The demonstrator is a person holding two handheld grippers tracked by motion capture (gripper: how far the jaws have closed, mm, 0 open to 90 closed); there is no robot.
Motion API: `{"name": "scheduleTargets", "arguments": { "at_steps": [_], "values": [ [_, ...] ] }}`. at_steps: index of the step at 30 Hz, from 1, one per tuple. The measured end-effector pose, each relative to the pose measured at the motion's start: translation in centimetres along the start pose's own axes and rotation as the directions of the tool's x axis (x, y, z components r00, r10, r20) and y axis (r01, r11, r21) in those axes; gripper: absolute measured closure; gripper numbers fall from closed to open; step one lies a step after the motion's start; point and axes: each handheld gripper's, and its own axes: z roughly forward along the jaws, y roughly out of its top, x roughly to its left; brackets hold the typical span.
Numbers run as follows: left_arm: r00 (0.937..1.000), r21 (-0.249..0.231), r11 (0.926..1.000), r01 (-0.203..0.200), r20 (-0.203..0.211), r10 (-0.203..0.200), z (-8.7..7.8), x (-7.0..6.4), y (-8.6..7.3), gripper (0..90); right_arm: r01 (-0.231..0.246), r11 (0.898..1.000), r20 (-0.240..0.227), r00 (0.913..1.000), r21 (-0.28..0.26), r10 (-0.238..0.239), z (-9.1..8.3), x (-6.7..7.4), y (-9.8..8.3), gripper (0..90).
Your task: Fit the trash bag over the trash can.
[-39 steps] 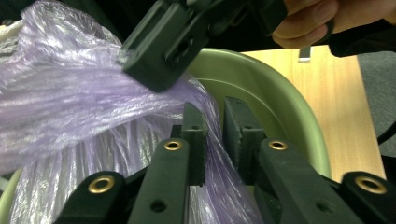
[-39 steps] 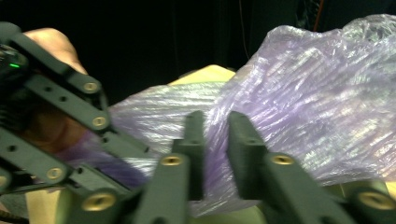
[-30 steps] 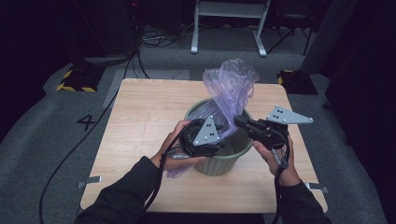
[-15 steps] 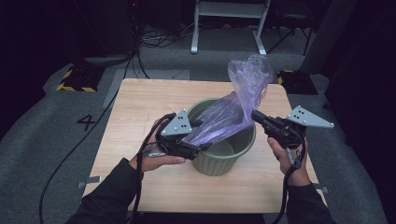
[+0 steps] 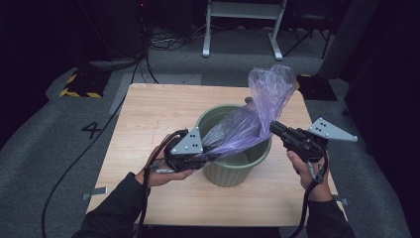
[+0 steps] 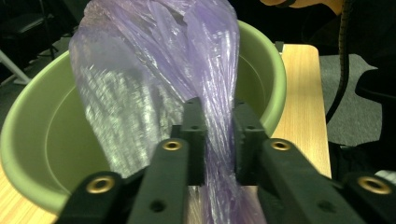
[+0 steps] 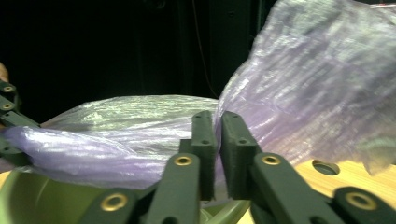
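Observation:
A thin purple plastic bag [image 5: 270,87] is stretched over a round green bin [image 5: 233,173] on the wooden table [image 5: 158,109]. My left gripper [image 5: 210,156] is at the bin's near-left rim. Its jaws have just been closing and now pinch a bunched strand of the bag [image 6: 140,56] over the bin [image 6: 42,149]; the left gripper [image 6: 219,116] is shut on it. My right gripper [image 5: 273,127] is above the bin's right rim. Its jaws have just eased slightly, with film still nipped in the right gripper [image 7: 218,123]. The bag [image 7: 317,84] billows beyond.
A "4" mark [image 5: 91,130] is on the grey floor left of the table. A yellow-and-black striped block [image 5: 77,87] lies at the far left, and white frame legs [image 5: 242,29] stand behind. A small hole [image 7: 325,167] is in the tabletop.
Both hands have drawn apart, the left toward the bin's near-left side and the right outward. The bag, bunched above the bin before, is now stretched across it.

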Motion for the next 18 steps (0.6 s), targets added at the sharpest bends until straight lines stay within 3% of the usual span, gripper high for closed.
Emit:
{"name": "scheduleTargets", "arguments": {
  "at_steps": [1,2,7,9,14,18],
  "values": [
    [1.0000,0.003,1.0000,-0.004,-0.001,0.004,0.1,0.0,0.1,83.0,0.002,1.000,0.013,0.9999,0.007,-0.002,0.0,0.0,-0.1,68.4],
    [1.0000,0.002,1.0000,-0.007,-0.004,0.007,0.2,0.0,0.1,83.0,0.002,1.000,0.013,0.9999,0.007,-0.002,0.0,0.0,-0.1,68.4],
    [0.9997,0.007,0.9998,-0.019,-0.014,0.020,0.4,0.2,0.3,84.7,-0.042,0.999,0.061,0.9973,0.031,0.040,0.5,0.0,-0.2,36.1],
    [0.9997,0.010,0.9998,-0.019,-0.015,0.020,0.6,0.2,0.4,84.7,-0.064,0.997,0.080,0.9950,0.036,0.061,0.7,-0.1,-0.2,27.2],
    [0.9995,0.008,0.9996,-0.027,-0.019,0.027,1.0,0.4,0.7,84.7,-0.122,0.991,0.095,0.9886,0.050,0.117,1.3,-0.8,-0.3,19.9],
    [0.9992,0.009,0.9993,-0.035,-0.019,0.035,1.4,0.6,0.9,84.5,-0.134,0.988,0.079,0.9886,0.077,0.128,2.0,-1.0,-0.5,24.6]
  ]
}}
